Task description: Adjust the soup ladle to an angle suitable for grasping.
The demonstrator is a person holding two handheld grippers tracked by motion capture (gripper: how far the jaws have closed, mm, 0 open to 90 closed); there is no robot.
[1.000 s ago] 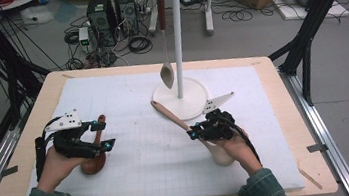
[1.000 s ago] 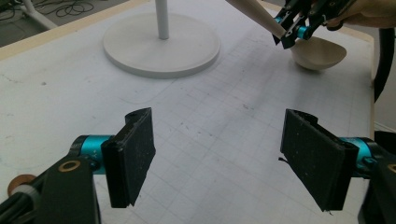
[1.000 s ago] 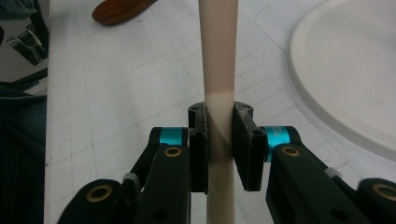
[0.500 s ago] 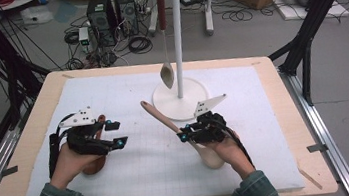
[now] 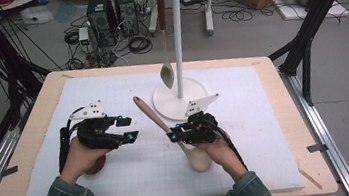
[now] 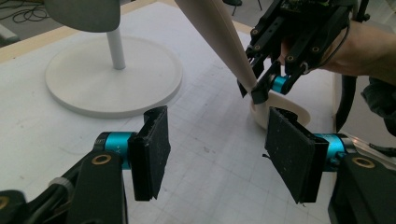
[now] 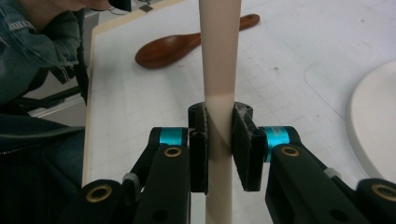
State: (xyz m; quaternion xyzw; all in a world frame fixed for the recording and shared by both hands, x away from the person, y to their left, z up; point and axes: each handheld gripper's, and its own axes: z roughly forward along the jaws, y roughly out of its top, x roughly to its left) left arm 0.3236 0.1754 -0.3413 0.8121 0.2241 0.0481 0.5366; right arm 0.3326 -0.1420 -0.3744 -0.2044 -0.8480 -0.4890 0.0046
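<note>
Three spoons are here, one pale wooden spoon (image 5: pixel 166 129), one dark wooden spoon (image 7: pixel 187 44), one hanging metal spoon (image 5: pixel 167 73), plus one white stand (image 5: pixel 181 84).

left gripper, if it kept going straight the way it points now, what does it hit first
Probably the light wooden spoon clamped in the right gripper, right ahead of the left gripper, whose empty jaws have just been closing. Depth is unclear.

- White mat (image 5: pixel 111 90) bare along its left and far-left stretch — open passage.
- Stand (image 5: pixel 178 97) with hanging spoon (image 5: pixel 167 73) blocks centre-rear.
- Dark spoon (image 7: pixel 182 44) lies near the left edge.
</note>
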